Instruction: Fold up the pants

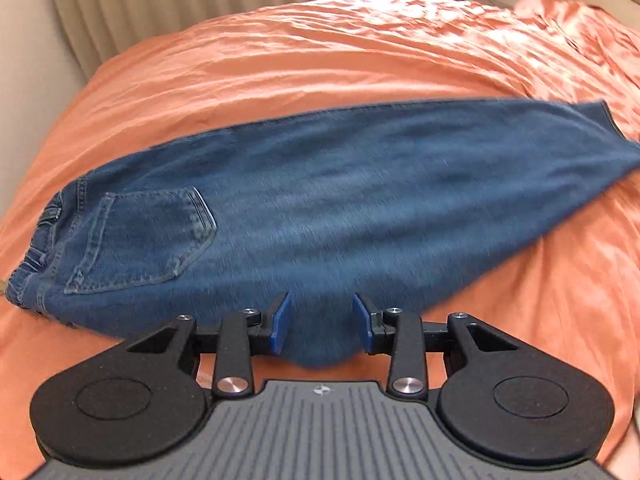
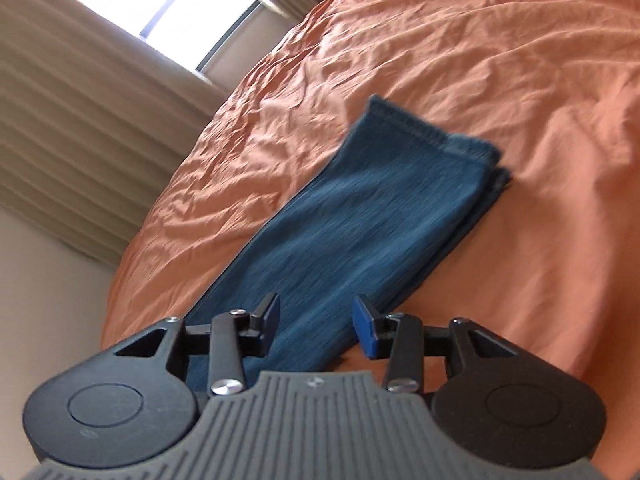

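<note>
While both claws stand released, the left gripper (image 1: pixel 322 322) and right gripper (image 2: pixel 316 326) hide part of the blurred jeans (image 1: pixel 320 208) on the bedsheet (image 1: pixel 280 72).

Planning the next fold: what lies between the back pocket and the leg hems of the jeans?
Only plain blue denim jeans leg, one laid over the other; nothing rests on it between back pocket and stitched hems. Both wrist views show this.

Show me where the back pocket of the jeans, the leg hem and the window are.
back pocket (image 1: pixel 140 236): left wrist view, middle of the stitched pocket panel.
leg hem (image 2: pixel 416 126): right wrist view, stitched band at the leg's end.
window (image 2: pixel 192 12): right wrist view, bright glass pane.
</note>
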{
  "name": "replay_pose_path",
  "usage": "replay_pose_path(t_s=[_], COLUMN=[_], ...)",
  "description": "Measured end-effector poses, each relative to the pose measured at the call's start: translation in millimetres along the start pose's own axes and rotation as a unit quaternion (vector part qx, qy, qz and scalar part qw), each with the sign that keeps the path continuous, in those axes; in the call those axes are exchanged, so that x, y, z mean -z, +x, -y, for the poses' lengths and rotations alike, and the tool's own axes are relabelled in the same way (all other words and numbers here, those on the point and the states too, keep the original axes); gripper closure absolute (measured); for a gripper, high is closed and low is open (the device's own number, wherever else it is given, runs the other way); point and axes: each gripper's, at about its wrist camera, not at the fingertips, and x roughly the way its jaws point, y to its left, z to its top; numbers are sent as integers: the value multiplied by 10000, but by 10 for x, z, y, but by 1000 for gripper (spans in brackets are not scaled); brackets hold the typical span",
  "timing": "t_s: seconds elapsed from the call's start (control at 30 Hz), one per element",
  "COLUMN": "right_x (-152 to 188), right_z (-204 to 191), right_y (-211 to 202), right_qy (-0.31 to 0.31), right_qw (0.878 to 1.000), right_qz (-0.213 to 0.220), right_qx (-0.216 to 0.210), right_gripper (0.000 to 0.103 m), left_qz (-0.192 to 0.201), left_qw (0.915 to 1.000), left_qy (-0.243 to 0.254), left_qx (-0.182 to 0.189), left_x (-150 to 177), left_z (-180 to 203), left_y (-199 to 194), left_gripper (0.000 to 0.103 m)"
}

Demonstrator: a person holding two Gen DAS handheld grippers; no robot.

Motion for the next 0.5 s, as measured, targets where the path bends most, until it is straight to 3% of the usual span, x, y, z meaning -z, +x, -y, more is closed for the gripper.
replay_pose_path(t_s=[0.07,0.23,0.37,0.5], right_x=[247,937,1330,1479], right_z=[-260,-729,-867,-926], right_y=[108,462,610,691], right_qy=[-210,-617,-1239,-1859], right_qw=[9994,9943,9872,9766], right_qz=[-220,-777,-930,-1051], right_qx=[-164,-381,-377,-261], right_gripper=[64,64,64,60], left_qz=[-115,-469,-242,140], left_qw=[9998,9976,9988,9993], left_qy=[175,476,280,-219], left_qx=[75,-195,-332,-259], left_x=[143,400,413,295], left_z=[47,159,131,73], left_y=[14,255,404,470], left_gripper=[58,56,46,45])
